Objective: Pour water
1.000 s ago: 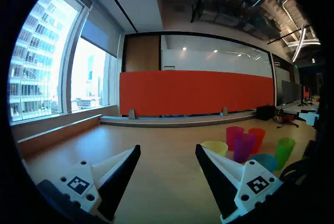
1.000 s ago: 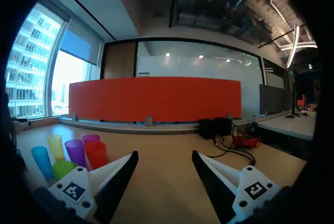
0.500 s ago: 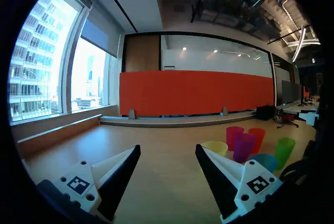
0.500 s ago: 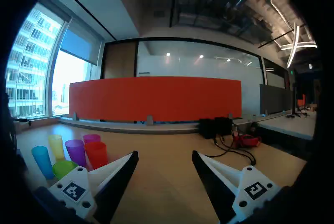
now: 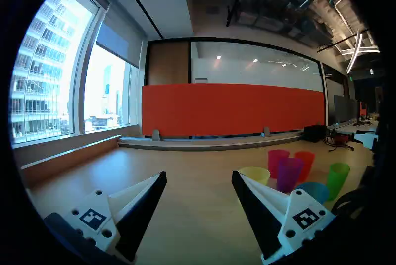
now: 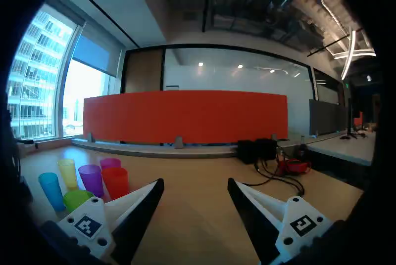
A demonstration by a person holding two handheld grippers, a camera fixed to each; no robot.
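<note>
Several coloured plastic cups stand together on the wooden table. In the left gripper view they sit at the right: a yellow cup (image 5: 255, 174), a purple cup (image 5: 288, 174), a pink cup (image 5: 276, 161), a red cup (image 5: 304, 164), a green cup (image 5: 337, 179) and a blue cup (image 5: 313, 191). In the right gripper view the same cluster is at the left, with the red cup (image 6: 115, 182) nearest the fingers. My left gripper (image 5: 198, 178) is open with nothing between its fingers. My right gripper (image 6: 195, 185) is open too, holding nothing.
A long orange partition (image 5: 230, 109) runs across the far edge of the table (image 5: 198, 225). Tall windows (image 5: 44, 87) lie to the left. Black and red cables with a dark box (image 6: 274, 161) lie on the table to the right in the right gripper view.
The right gripper view has shifted very slightly to the left. The left gripper has not moved.
</note>
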